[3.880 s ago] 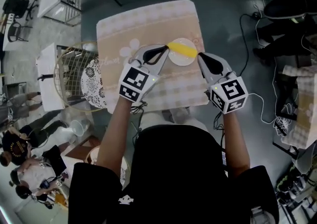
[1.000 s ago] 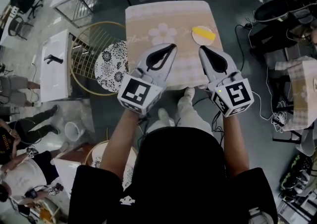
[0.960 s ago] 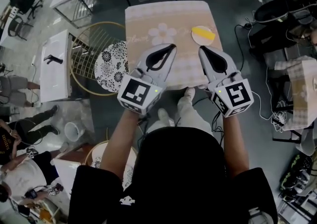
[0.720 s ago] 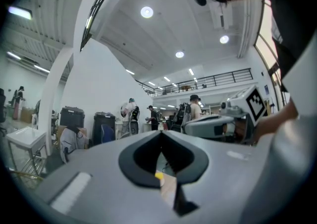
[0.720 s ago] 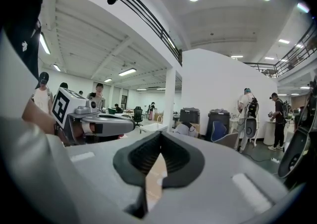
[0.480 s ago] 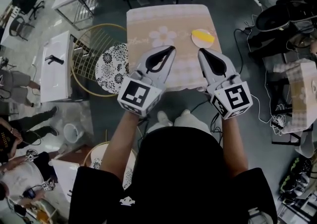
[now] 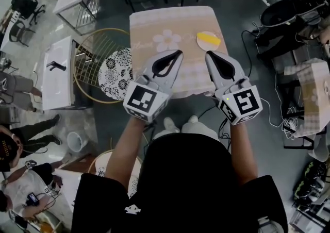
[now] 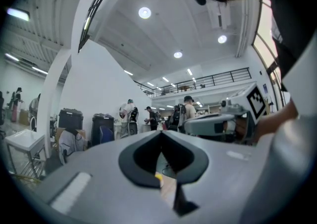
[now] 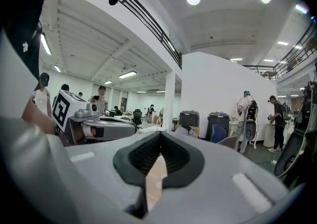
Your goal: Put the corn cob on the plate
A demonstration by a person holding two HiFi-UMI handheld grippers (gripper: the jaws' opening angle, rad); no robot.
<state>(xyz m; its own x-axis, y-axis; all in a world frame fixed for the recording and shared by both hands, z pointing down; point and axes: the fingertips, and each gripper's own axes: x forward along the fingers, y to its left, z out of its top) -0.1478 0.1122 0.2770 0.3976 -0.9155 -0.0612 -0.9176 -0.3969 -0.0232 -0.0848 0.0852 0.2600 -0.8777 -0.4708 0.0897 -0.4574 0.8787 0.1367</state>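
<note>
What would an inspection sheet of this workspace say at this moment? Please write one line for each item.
Surface: small table under a beige flowered cloth, no spill seen.
Job's things: corn cob lies on the plate, near the table's right edge.
Clutter: nothing seen on the table besides these.
Grippers: left gripper and right gripper are both shut and empty, side by side over the table's near half, apart from the plate.
Cables: loose cables on the floor at the right.
Surroundings: gold wire chair with a patterned cushion and a white side table at the left; people nearby.
</note>
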